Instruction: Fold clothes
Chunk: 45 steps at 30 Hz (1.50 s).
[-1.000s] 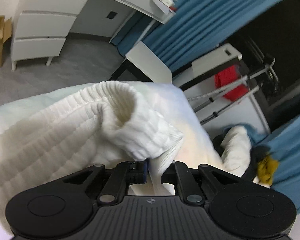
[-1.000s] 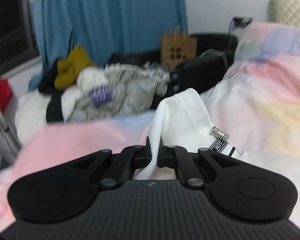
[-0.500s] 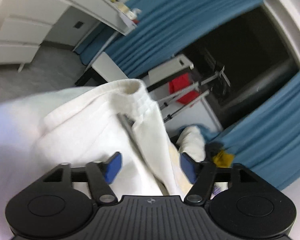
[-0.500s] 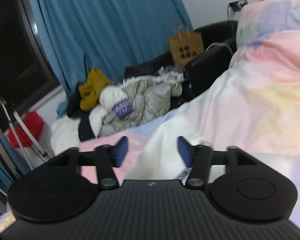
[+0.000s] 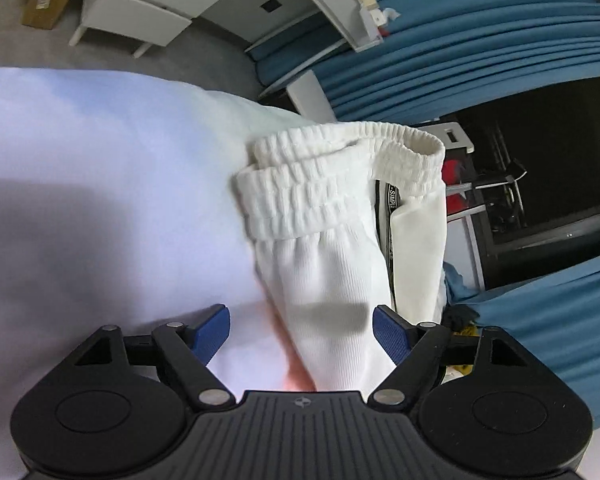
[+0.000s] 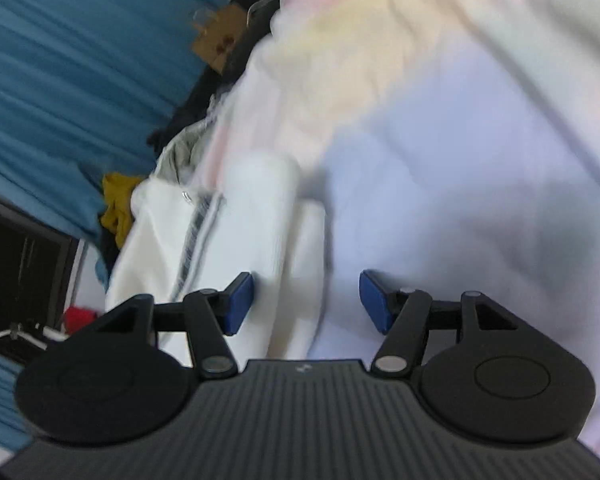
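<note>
Lying folded, white pants (image 5: 332,240) run lengthwise w/ waistband (image 5: 340,164) away from left claw (image 5: 301,334).

A bed covered by a soft pastel duvet (image 5: 100,184) in lilac, pink and pale yellow carries a folded white knit garment with ribbed elastic waistband (image 5: 340,216), lying directly on it

The right wrist view is motion-blurred: the white garment (image 6: 256,240) shows no weave, its stripe lettering unreadable. At seven o'clock the right gripper (image 6: 306,304) hides its lower end.
</note>
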Each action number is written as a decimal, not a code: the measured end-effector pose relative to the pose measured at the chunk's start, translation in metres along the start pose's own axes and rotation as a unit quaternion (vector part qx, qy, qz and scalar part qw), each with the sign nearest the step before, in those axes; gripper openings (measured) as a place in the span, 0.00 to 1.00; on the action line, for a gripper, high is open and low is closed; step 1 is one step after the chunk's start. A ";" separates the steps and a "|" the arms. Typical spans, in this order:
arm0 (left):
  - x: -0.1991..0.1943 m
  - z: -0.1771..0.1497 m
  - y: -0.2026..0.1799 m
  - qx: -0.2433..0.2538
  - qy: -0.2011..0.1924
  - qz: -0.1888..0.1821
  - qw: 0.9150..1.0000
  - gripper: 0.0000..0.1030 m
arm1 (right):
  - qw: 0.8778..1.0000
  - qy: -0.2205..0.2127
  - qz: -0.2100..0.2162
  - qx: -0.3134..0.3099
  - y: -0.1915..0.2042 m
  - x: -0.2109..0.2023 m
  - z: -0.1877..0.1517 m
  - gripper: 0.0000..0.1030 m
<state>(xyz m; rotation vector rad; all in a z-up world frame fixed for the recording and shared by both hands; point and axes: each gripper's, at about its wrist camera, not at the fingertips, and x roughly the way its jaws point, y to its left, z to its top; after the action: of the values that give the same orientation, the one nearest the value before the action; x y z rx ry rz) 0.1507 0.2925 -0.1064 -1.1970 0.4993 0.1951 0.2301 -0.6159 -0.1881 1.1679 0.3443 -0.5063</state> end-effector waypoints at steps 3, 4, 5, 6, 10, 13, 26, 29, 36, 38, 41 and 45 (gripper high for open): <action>0.023 0.005 -0.009 0.013 -0.012 -0.018 1.000 0.71 | 0.998 -0.013 0.058 -0.019 0.001 0.018 -0.010 0.60; 0.030 0.008 -0.012 0.015 -0.016 -0.023 0.999 0.67 | 0.997 -0.018 0.072 -0.021 0.003 0.023 -0.013 0.60; 0.037 0.009 -0.015 0.016 -0.022 -0.028 0.999 0.65 | 0.996 -0.023 0.087 -0.022 0.005 0.028 -0.017 0.60; 0.042 0.010 -0.017 0.021 -0.026 -0.030 0.999 0.63 | 0.995 -0.027 0.097 -0.023 0.008 0.033 -0.020 0.60; 0.057 0.011 -0.025 0.052 -0.034 -0.026 0.998 0.30 | 0.996 -0.050 0.055 -0.058 0.022 0.038 -0.032 0.33; 0.050 0.016 -0.026 0.047 -0.038 -0.050 0.997 0.15 | 0.995 -0.067 0.024 -0.072 0.030 0.032 -0.038 0.15; -0.039 0.031 -0.009 -0.027 -0.041 -0.133 0.990 0.11 | 0.997 -0.068 0.011 -0.021 0.014 -0.099 -0.040 0.10; -0.071 0.038 0.013 -0.045 -0.036 -0.117 0.991 0.11 | 0.999 -0.051 0.006 -0.001 -0.002 -0.124 -0.040 0.10; -0.118 0.044 0.024 0.023 -0.018 -0.064 0.998 0.13 | 0.999 -0.032 0.009 -0.015 -0.010 -0.167 -0.042 0.09; -0.122 0.043 0.026 0.046 -0.008 -0.038 0.998 0.16 | 0.999 -0.023 -0.005 -0.036 -0.011 -0.165 -0.041 0.09; -0.132 0.038 0.032 0.061 0.012 -0.015 0.998 0.25 | 1.000 -0.006 -0.021 -0.015 -0.024 -0.157 -0.040 0.09; -0.152 0.028 0.033 0.091 0.033 0.008 0.995 0.38 | 0.999 0.006 -0.033 -0.008 -0.033 -0.149 -0.040 0.09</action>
<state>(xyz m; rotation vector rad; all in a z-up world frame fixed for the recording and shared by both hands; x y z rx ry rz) 0.0120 0.3477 -0.0557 -1.0235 0.5724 0.1218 0.0876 -0.5589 -0.1529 1.1474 0.3975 -0.5545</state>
